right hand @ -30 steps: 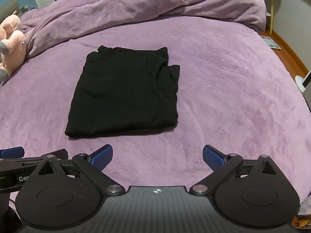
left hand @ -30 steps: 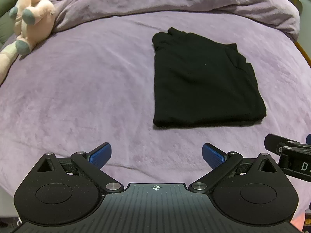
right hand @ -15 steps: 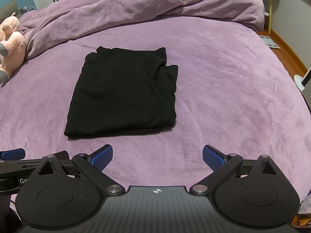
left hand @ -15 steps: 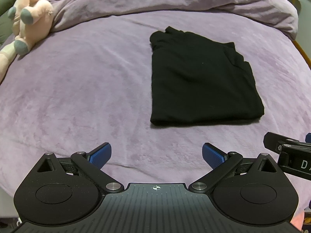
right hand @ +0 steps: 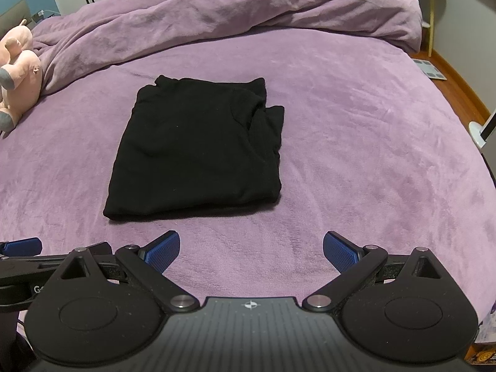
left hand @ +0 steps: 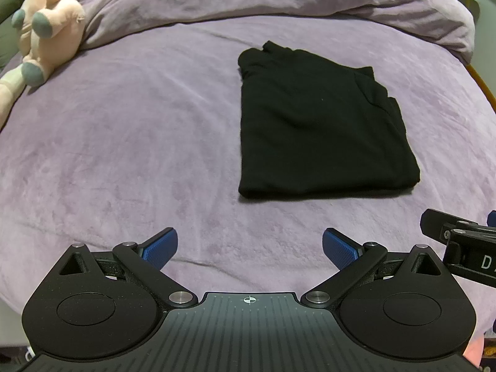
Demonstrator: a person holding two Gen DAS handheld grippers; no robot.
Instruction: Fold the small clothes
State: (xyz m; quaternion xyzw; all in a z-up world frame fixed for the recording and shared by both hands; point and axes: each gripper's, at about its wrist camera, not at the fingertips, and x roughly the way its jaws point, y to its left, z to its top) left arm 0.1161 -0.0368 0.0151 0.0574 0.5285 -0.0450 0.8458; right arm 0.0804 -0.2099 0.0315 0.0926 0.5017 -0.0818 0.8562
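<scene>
A black garment (left hand: pixel 319 130) lies folded into a neat rectangle on the purple bedspread (left hand: pixel 124 142); the right wrist view shows the same black garment (right hand: pixel 198 155) left of centre. My left gripper (left hand: pixel 249 246) is open, hovering near the bed's front edge, below and left of the garment. My right gripper (right hand: pixel 251 248) is open too, just in front of the garment's near right corner. Neither gripper touches the cloth, and nothing is between the blue pads. Part of the right gripper's body shows at the right edge of the left wrist view.
A pink plush toy (left hand: pixel 43 31) lies at the far left of the bed. A bunched purple duvet (right hand: pixel 248 9) runs along the far side. Wooden floor and a white stand (right hand: pixel 479 130) are off the bed's right edge.
Both grippers have drawn back slightly from the garment and stayed open. The garment has not moved on the bed.
</scene>
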